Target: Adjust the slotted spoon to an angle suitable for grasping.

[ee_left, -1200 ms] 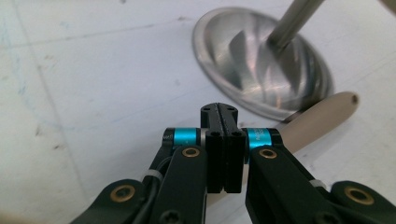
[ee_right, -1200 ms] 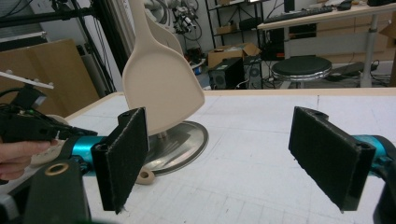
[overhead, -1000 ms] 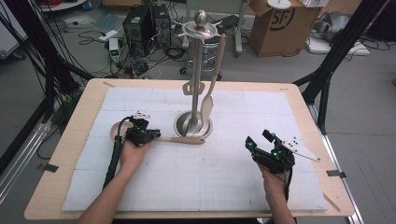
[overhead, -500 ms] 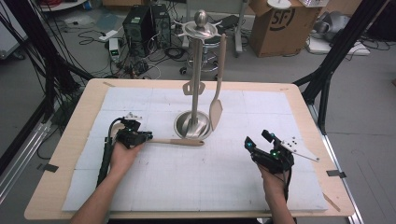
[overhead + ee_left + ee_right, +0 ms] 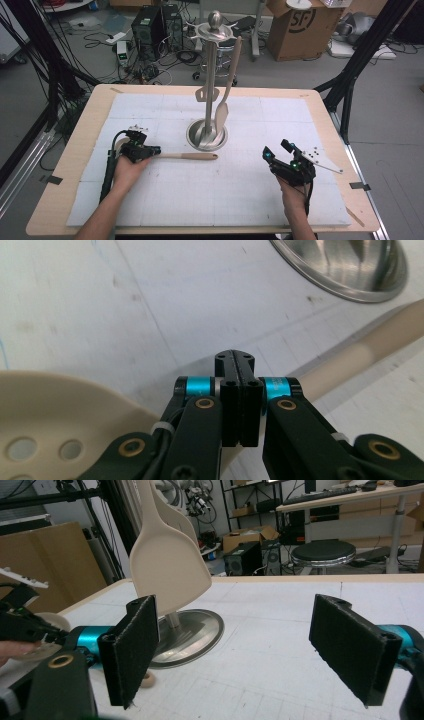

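Spoon (image 5: 192, 156) dragged left, clear of rack base (image 5: 206, 135), left hand-held gripper (image 5: 150, 150) pinching it; right hand-held gripper (image 5: 276, 151) spread.

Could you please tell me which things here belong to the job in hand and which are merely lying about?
Job: slotted spoon, clamped in the left gripper; utensil stand; hanging spatula.
Lying about: cardboard box, computer tower and cables on the floor.

A wooden table (image 5: 95, 112) carries a white gridded mat (image 5: 210, 200), on which stand a steel utensil stand (image 5: 207, 134) by its round base near the middle and, just left of it, lies a beige slotted spoon (image 5: 192, 156), handle toward the base.
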Demonstrator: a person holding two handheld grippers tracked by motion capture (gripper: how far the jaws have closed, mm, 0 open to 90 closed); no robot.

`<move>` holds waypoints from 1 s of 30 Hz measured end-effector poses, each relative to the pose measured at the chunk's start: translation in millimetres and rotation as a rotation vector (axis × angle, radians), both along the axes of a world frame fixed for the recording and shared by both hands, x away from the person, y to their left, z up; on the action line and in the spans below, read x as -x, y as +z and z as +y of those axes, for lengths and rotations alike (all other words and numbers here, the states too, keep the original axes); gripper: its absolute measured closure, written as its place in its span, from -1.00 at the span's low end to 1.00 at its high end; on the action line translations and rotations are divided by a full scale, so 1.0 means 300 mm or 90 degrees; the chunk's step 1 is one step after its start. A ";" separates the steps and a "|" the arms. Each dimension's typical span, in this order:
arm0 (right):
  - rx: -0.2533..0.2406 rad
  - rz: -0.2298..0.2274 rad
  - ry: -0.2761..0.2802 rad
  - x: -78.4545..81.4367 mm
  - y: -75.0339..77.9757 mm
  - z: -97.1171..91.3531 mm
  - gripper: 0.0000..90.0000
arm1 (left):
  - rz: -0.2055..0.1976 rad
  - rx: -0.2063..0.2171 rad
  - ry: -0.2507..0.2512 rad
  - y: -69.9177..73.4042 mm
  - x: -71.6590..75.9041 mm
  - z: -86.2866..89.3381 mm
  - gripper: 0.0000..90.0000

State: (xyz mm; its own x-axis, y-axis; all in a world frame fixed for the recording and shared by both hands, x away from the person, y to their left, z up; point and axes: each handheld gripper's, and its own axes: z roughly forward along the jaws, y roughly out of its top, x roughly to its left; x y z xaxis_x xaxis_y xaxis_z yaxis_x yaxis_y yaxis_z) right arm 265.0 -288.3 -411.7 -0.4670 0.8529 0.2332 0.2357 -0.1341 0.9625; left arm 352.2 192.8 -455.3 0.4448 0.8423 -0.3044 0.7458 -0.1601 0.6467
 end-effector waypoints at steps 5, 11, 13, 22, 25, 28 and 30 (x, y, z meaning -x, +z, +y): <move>0.000 0.001 0.001 0.000 0.001 0.005 -0.57 | 0.031 0.032 -0.003 -0.001 0.052 0.020 0.99; -0.001 0.000 -0.001 -0.002 0.002 0.004 -0.57 | 0.030 0.024 -0.022 0.003 0.122 0.022 0.99; -0.003 -0.003 0.000 -0.001 0.003 0.003 -0.57 | 0.033 0.027 -0.025 0.003 0.134 0.028 0.99; -0.003 -0.001 -0.002 -0.002 0.003 0.005 -0.57 | -0.003 0.068 -0.052 0.049 0.195 -0.022 0.99; -0.001 -0.003 0.001 -0.002 0.003 0.007 -0.57 | -0.011 0.076 -0.097 0.051 0.234 -0.093 0.99; -0.001 -0.001 0.000 -0.001 0.003 0.008 -0.57 | -0.016 0.073 -0.140 0.038 0.262 -0.171 0.99; -0.001 -0.004 0.001 -0.002 0.004 0.006 -0.57 | -0.010 0.062 -0.169 0.025 0.269 -0.217 0.99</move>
State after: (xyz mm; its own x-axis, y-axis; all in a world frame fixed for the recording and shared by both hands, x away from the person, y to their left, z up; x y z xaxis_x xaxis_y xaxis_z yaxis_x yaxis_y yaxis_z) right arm 265.4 -286.6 -410.6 -0.4694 0.8523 0.2307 0.2290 -0.1348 0.9640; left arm 271.5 127.7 -447.8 0.6507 0.6630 -0.3703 0.6765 -0.2845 0.6793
